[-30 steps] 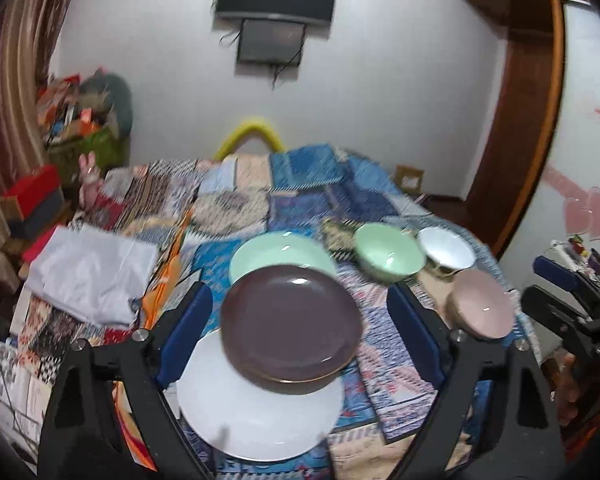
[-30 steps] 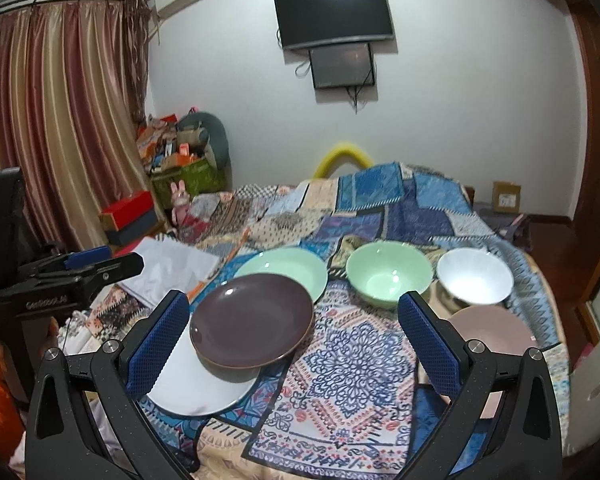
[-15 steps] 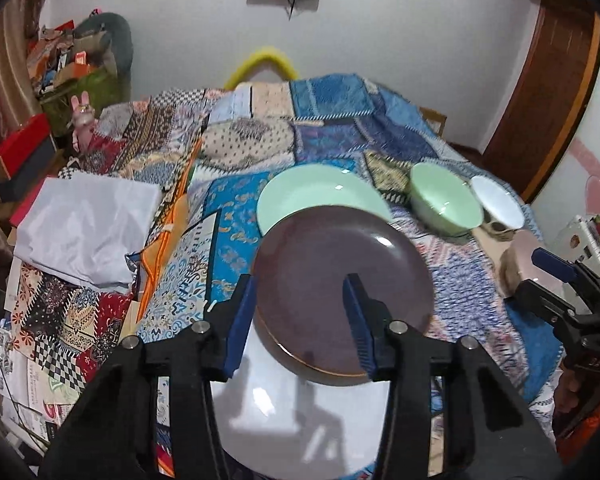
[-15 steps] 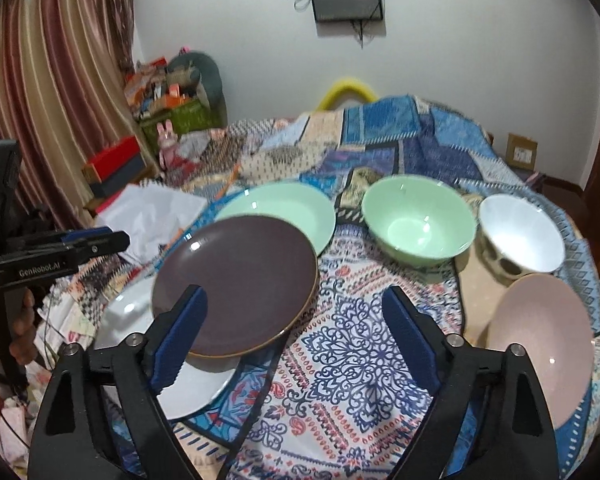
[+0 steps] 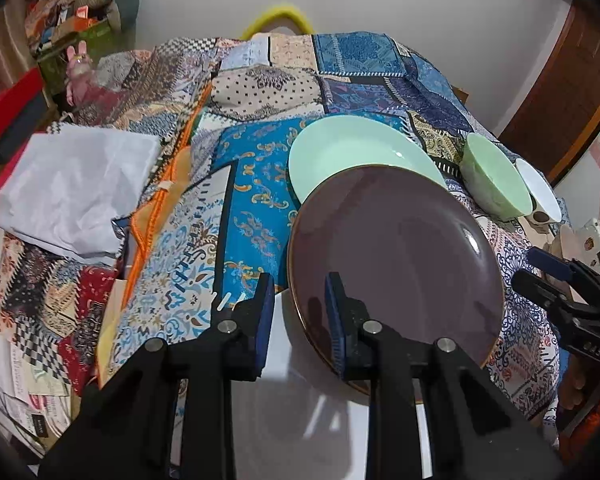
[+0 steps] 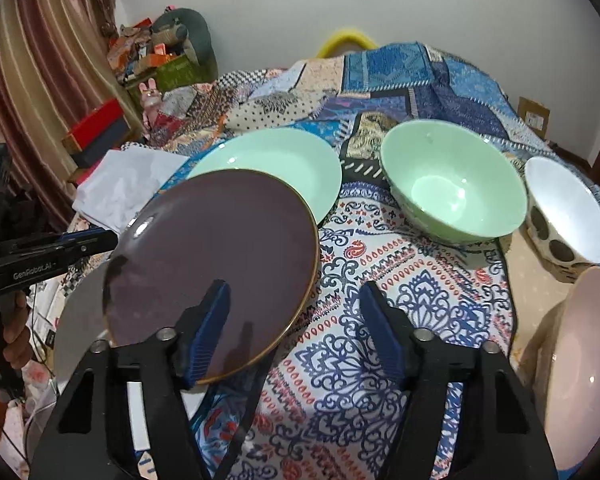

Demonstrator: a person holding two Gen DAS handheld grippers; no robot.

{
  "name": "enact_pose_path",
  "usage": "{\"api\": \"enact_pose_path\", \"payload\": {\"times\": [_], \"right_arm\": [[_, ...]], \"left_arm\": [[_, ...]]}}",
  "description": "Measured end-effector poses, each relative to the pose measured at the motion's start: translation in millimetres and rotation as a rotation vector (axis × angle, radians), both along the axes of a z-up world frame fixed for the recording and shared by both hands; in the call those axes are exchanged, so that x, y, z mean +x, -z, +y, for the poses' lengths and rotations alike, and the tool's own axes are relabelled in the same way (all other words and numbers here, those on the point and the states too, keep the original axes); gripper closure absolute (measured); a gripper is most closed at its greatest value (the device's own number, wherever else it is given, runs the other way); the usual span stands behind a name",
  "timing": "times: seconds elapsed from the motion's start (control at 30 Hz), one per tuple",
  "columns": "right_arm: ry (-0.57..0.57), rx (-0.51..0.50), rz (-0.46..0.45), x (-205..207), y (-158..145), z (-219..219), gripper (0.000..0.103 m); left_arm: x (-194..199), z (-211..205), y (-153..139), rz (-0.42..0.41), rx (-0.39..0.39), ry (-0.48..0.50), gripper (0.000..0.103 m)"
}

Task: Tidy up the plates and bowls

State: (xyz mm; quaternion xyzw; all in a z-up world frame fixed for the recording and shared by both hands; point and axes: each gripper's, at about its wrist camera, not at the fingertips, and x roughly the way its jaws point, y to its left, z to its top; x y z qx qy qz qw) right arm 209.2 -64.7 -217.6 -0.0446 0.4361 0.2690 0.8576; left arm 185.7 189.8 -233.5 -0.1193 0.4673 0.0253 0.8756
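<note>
A brown plate [image 5: 396, 256] lies on a white plate [image 5: 312, 412], overlapping a mint plate [image 5: 352, 152]. My left gripper [image 5: 298, 312] straddles the brown plate's near left rim, jaws narrowed with a gap still showing. In the right wrist view the brown plate [image 6: 212, 260] sits at left centre and my right gripper [image 6: 294, 320] hangs open, its left finger over the plate's near edge. A mint bowl [image 6: 452, 188], a white spotted bowl [image 6: 568, 208] and a pink plate [image 6: 580, 364] lie to the right.
Everything rests on a patchwork bedspread [image 6: 380, 280]. White folded cloth [image 5: 72, 184] lies at the left. Boxes and clutter [image 6: 152, 56] stand beyond the bed's left side. The right gripper shows at the left wrist view's right edge [image 5: 564, 300].
Both grippers moved forward and down toward the plates. The left jaws narrowed from wide open around the brown plate's rim. The right jaws narrowed somewhat.
</note>
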Motion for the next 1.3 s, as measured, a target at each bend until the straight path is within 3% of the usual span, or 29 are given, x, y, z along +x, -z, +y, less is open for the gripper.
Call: {"api": "enact_pose_path", "payload": {"times": [0.23,0.63,0.87,1.3], "right_arm": [[-0.017,0.014,0.055,10.9,11.6,9.9,0.05],[-0.031,0.044,0.139,26.5,24.6,14.0,0.077],[-0.039,0.069,0.154,28.7,25.0,12.2,0.077],[-0.024,0.066,0.134,25.8,21.3,4.5,0.077]], "left_arm": [[9.9,3.1,14.4,0.025,-0.015,0.013,0.077],[19.1,5.5,23.0,0.027,-0.068,0.041,0.078],[22.8,6.8,26.1,0.035,-0.112,0.047,0.081],[19.4,-4.9,19.6,0.034,-0.102,0.027,0.081]]}}
